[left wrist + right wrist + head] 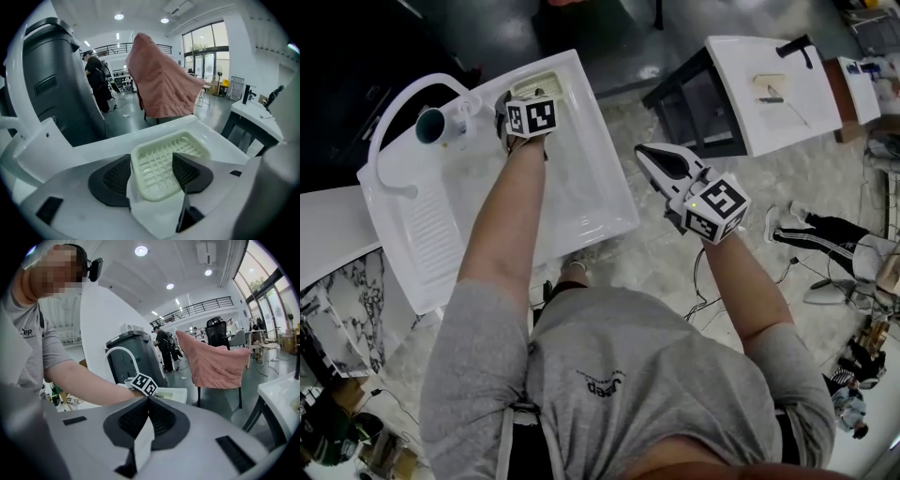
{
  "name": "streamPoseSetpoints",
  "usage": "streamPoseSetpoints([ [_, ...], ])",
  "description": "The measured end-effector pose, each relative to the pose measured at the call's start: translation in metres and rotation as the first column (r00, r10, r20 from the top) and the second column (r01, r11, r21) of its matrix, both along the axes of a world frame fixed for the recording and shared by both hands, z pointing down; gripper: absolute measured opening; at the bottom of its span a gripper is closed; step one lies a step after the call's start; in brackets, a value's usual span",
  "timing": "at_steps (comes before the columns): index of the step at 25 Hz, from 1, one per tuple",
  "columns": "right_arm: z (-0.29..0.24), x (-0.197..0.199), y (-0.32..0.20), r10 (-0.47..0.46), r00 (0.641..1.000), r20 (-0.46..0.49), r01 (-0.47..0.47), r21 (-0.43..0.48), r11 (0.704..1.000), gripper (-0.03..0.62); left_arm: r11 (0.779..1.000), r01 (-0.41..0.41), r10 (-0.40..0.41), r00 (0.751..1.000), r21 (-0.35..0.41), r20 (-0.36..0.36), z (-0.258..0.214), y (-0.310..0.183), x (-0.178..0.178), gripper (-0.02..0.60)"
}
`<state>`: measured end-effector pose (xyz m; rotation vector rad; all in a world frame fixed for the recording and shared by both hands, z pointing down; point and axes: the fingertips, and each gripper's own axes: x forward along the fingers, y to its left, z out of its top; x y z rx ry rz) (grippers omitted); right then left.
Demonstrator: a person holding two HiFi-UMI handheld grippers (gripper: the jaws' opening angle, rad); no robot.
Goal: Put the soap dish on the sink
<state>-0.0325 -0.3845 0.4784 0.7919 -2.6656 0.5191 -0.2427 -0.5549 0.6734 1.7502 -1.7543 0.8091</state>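
At the far left of the head view I see a white curved tap standing on the back edge of the white sink. The sink's ribbed drainer side is nearest that tap and its basin lies to the right of it.

The left hand-held gripper points down at the sink's far corner, with the person's bare forearm stretched over the basin. Its jaws are spread wide. The pale green soap dish lies flat on the sink's ledge between them, grid side up. In the left gripper view the left pad sits just beside the dish's edge, the right one overlaps the dish, and I see neither squeezing it. Behind the ledge stand a dark grey machine and a chair draped in pink cloth.

Further right, the right hand-held gripper hangs over the floor, clear of the sink's right edge. Its jaws are closed together with nothing between them. At the top right stands a second white basin unit with a black tap, well apart from both hand-held grippers
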Motion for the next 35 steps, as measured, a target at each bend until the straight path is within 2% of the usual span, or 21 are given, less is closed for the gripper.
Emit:
streamPoseSetpoints([
  [9,-0.006,0.012,0.002,0.02,1.0,-0.002,-0.02,0.01,1.0,0.052,1.0,-0.019,0.019,1.0,0.014,0.014,-0.007,-0.002,0.001,0.268],
  [16,-0.022,0.023,0.003,0.054,0.999,0.006,-0.054,0.038,0.998,0.052,0.991,-0.05,0.055,0.998,0.126,-0.038,-0.046,0.002,0.009,0.268],
  [20,-0.033,0.036,0.006,0.086,0.996,0.015,-0.087,0.059,0.995,0.052,0.976,-0.102,0.127,0.985,0.194,-0.118,-0.082,0.016,0.032,0.254],
  [22,-0.04,0.045,0.008,0.106,0.994,0.019,-0.107,0.068,0.992,0.052,0.961,-0.149,0.185,0.972,0.233,-0.142,-0.104,0.027,0.049,0.212],
  [25,-0.051,0.058,0.013,0.14,0.99,0.025,-0.141,0.089,0.986,0.052,0.928,-0.24,0.298,0.937,0.287,-0.182,-0.135,0.047,0.084,0.146],
  [28,-0.062,0.077,0.024,0.193,0.98,0.037,-0.196,0.112,0.974,0.052,0.868,-0.358,0.433,0.885,0.343,-0.172,-0.163,0.07,0.127,0.096],
  [31,-0.069,0.101,0.041,0.256,0.966,0.039,-0.259,0.127,0.957,0.052,0.791,-0.473,0.561,0.813,0.389,-0.153,-0.184,0.096,0.175,0.062],
  [35,-0.079,0.14,0.069,0.335,0.941,0.038,-0.337,0.139,0.931,0.052,0.699,-0.574,0.69,0.697,0.426,-0.194,-0.209,0.138,0.241,0.031],
])
